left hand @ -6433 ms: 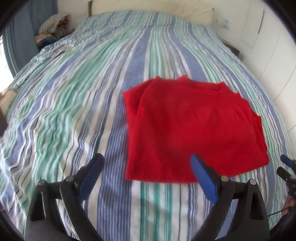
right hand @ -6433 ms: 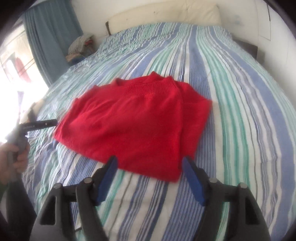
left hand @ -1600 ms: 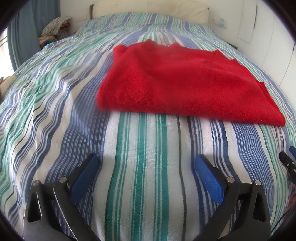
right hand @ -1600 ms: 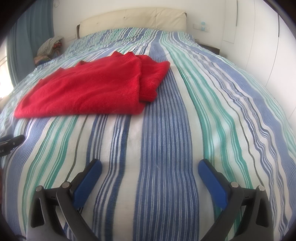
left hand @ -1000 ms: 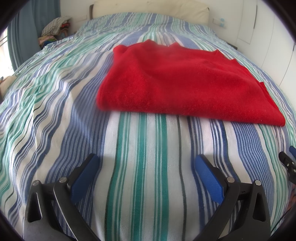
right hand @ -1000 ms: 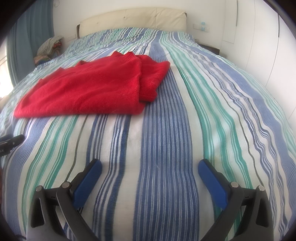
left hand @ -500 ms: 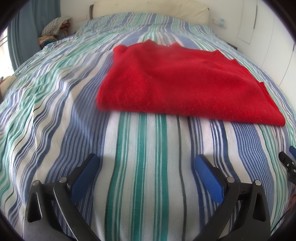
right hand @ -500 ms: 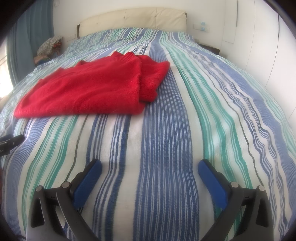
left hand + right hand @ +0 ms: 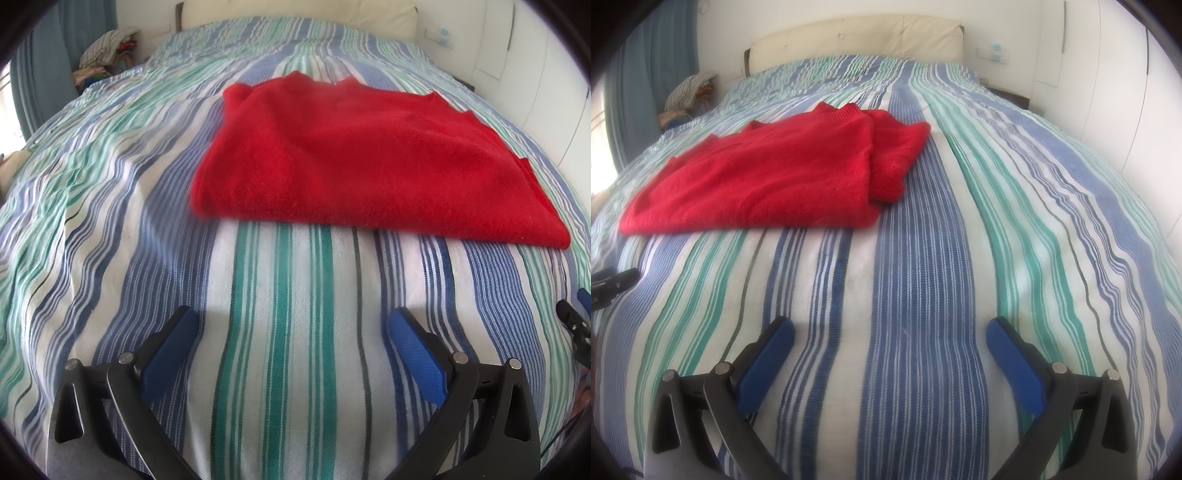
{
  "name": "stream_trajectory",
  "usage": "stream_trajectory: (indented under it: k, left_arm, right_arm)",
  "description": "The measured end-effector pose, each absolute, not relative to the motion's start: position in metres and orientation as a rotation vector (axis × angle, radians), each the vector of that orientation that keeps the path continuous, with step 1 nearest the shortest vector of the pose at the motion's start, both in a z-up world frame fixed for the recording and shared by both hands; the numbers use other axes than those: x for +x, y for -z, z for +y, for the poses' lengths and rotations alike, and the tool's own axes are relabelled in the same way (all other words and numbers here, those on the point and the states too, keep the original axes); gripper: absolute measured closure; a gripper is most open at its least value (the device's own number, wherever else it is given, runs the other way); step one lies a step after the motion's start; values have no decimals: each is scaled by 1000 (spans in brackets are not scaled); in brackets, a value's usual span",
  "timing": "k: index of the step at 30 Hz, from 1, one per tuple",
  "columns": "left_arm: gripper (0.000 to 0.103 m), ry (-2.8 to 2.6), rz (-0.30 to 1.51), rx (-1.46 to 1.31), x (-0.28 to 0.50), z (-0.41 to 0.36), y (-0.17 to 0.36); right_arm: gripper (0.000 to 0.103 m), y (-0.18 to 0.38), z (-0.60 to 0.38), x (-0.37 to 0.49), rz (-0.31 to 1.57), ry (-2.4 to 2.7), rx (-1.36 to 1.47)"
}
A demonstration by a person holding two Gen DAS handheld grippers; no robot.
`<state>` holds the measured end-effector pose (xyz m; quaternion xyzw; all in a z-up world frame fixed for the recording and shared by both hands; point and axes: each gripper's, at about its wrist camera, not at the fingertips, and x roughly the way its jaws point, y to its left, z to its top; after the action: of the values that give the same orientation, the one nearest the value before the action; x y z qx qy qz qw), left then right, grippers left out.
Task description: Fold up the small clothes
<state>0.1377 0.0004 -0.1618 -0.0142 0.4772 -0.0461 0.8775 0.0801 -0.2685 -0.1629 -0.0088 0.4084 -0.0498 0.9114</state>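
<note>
A: Item one: red sweater (image 9: 354,155); folded into a flat rectangle; lies in the upper centre of the left wrist frame, on the striped bedspread (image 9: 280,332); in the right wrist frame it sits upper left (image 9: 764,184), a tucked sleeve layer showing along its right edge.

B: Item two: left gripper (image 9: 291,332); lower part of its frame; blue pads (image 9: 417,350) spread wide, nothing between them; well short of the sweater's near hem.

A: Item three: right gripper (image 9: 890,339); same posture, fingers wide apart, holding nothing; it points at bare stripes, the sweater off to its upper left.

B: Sundries: cream headboard (image 9: 857,37) at top centre; pile of clothes (image 9: 690,92) at upper left beside the blue curtain (image 9: 646,74); white wardrobe doors at right.

A: Condition: the fold looks close to done, judging by the tidy rectangle.

B: Risks, as estimate only: a further fold gripped by one layer would peel the top sheet and leave the tucked sleeve behind; the loose knit may sag and slide off square; pads pressed low could pinch bedspread along with hem, dragging both and rumpling the stack.
</note>
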Motion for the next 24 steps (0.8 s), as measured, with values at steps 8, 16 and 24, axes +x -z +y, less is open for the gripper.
stream_trajectory:
  k: [8, 16, 24]
  left_arm:
    - [1, 205, 1028, -89, 121, 36, 118]
    - [1, 114, 1029, -125, 108, 44, 151]
    - [1, 112, 1031, -48, 112, 34, 154]
  right_arm:
    - [1, 130, -290, 98, 945, -43, 135]
    - [2, 114, -343, 207, 941, -55, 550]
    - [91, 147, -321, 256, 1119, -141, 660]
